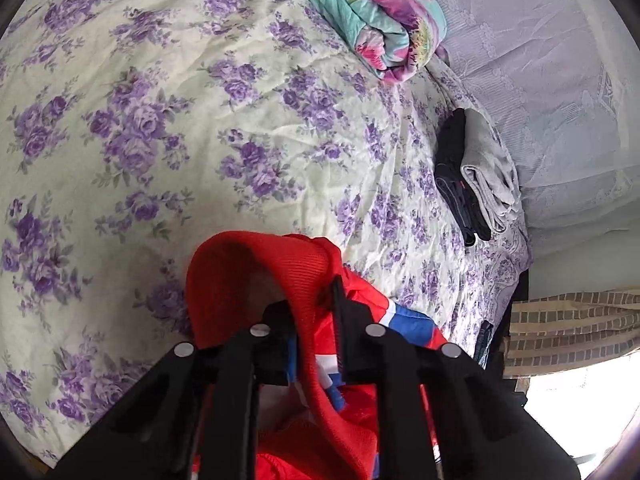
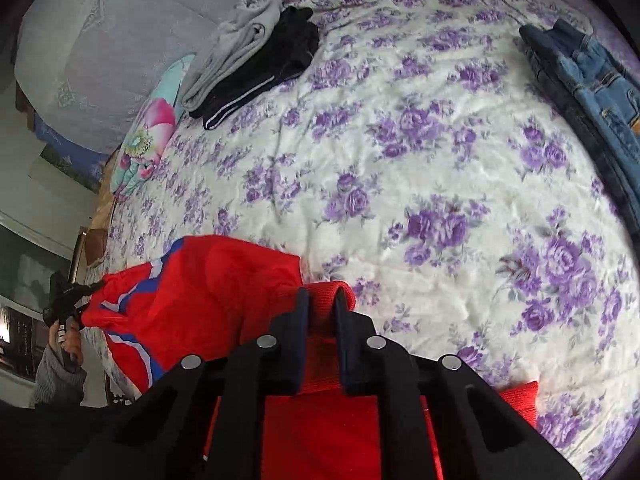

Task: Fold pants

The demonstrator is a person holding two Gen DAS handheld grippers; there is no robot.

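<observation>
Nearest the right wrist camera, the right gripper [image 2: 322, 312] is clenched on a ribbed red band of the pants [image 2: 208, 292], the fabric pinched between its black fingers [image 2: 302, 320] at about six o'clock in that view. That band is probably the waistband or a cuff, a sensible place to hold because the thick edge will not slip. The rest of the red cloth, with its blue and white stripes, stretches away toward nine o'clock, where the left gripper [image 2: 70, 300] and the hand [image 2: 70, 346] carrying it hold the far end just above the bedsheet [image 2: 400, 160]. In the left wrist view the left gripper [image 1: 316, 300] is likewise clamped on the pants [image 1: 256, 276], red ribbed cloth draped over and between its fingers at six o'clock. Held at two ends like this, the garment seems to be hanging spread low over the bed, likely so it can be laid flat for the first fold. Farther off, a gray and a black folded garment [image 2: 256, 60] lie side by side at eleven o'clock in the right view, jeans [image 2: 592, 84] sit at two o'clock, and a flowered quilt [image 1: 376, 12] rests at twelve o'clock in the left view.
</observation>
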